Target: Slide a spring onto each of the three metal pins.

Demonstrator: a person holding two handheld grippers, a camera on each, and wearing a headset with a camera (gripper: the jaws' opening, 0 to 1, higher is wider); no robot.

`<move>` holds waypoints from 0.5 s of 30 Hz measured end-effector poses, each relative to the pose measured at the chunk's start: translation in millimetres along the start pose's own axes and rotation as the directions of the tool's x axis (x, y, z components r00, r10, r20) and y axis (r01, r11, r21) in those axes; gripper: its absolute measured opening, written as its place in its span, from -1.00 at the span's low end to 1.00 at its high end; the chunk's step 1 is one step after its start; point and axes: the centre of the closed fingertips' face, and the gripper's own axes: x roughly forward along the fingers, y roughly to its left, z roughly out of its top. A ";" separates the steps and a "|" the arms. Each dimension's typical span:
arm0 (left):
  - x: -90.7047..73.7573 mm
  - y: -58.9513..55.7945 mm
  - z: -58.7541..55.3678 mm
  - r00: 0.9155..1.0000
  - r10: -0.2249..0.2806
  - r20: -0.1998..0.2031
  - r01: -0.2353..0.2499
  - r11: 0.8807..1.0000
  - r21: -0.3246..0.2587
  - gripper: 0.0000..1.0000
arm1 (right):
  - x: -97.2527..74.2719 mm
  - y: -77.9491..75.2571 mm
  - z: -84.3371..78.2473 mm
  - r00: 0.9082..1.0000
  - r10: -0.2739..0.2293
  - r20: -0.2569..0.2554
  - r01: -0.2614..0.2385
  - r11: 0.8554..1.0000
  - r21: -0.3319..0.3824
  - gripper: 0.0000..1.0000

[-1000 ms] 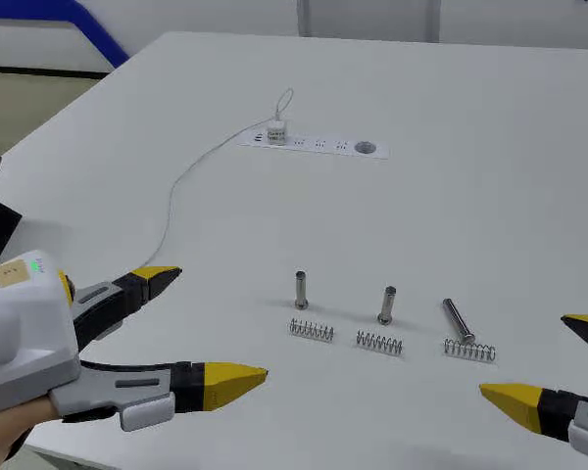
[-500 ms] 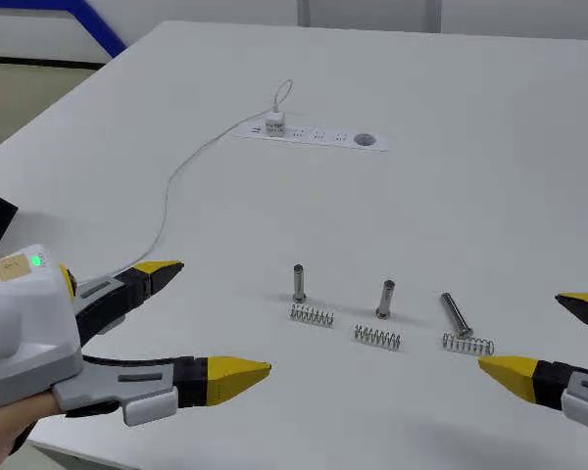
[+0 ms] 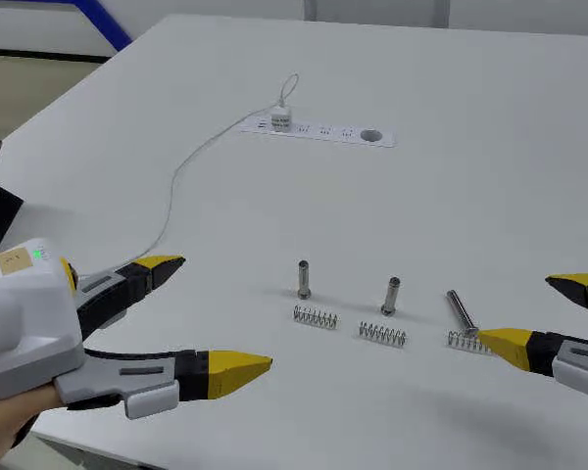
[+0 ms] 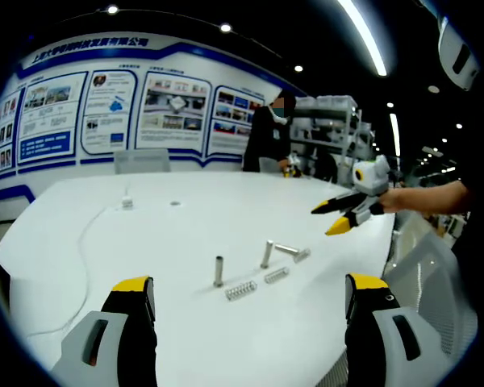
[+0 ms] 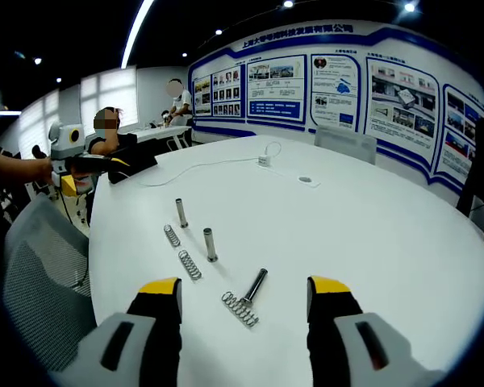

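Two metal pins stand upright on the white table: the left pin [image 3: 304, 278] and the middle pin [image 3: 391, 295]. A third pin [image 3: 460, 311] lies flat to their right. Three springs lie in front of them: left spring [image 3: 315, 316], middle spring [image 3: 382, 334], right spring [image 3: 463, 340]. My left gripper [image 3: 214, 315] is open, well to the left of the pins. My right gripper [image 3: 541, 315] is open too, its lower fingertip close to the right spring. In the right gripper view the lying pin [image 5: 255, 284] and its spring [image 5: 239, 308] sit just ahead of the open jaws.
A white power strip [image 3: 318, 131] with a plugged adapter lies further back, and its cable [image 3: 181, 181] runs toward the table's left edge. A grey mesh chair [image 5: 44, 274] stands by the near table edge. People stand at the far side of the room.
My right gripper has come in leftward and up toward the right spring and the lying pin. The left gripper has barely moved. The head camera shifted a little.
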 end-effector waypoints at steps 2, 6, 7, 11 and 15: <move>-0.9 0.8 0.1 1.000 0.003 0.001 -0.003 1.000 -0.001 1.00 | 3.4 -0.3 -0.1 1.000 0.004 -0.004 -0.004 1.000 -0.008 0.26; -2.2 2.5 0.4 1.000 0.008 0.003 -0.008 1.000 -0.003 1.00 | 8.7 -0.5 -1.1 1.000 0.013 -0.015 -0.013 1.000 -0.018 0.23; -2.3 2.5 0.5 1.000 0.008 0.003 -0.008 1.000 -0.004 1.00 | 9.7 -0.8 -1.1 1.000 0.014 -0.016 -0.015 1.000 -0.019 0.22; -2.3 2.3 1.1 1.000 0.008 0.006 -0.008 1.000 -0.008 1.00 | 15.3 -2.3 -0.4 1.000 0.022 -0.022 -0.022 0.999 -0.031 0.19; -2.3 2.0 -0.5 1.000 0.007 -0.003 -0.007 1.000 -0.004 1.00 | 21.3 -7.2 -1.7 0.999 0.013 -0.050 -0.017 0.998 -0.065 0.10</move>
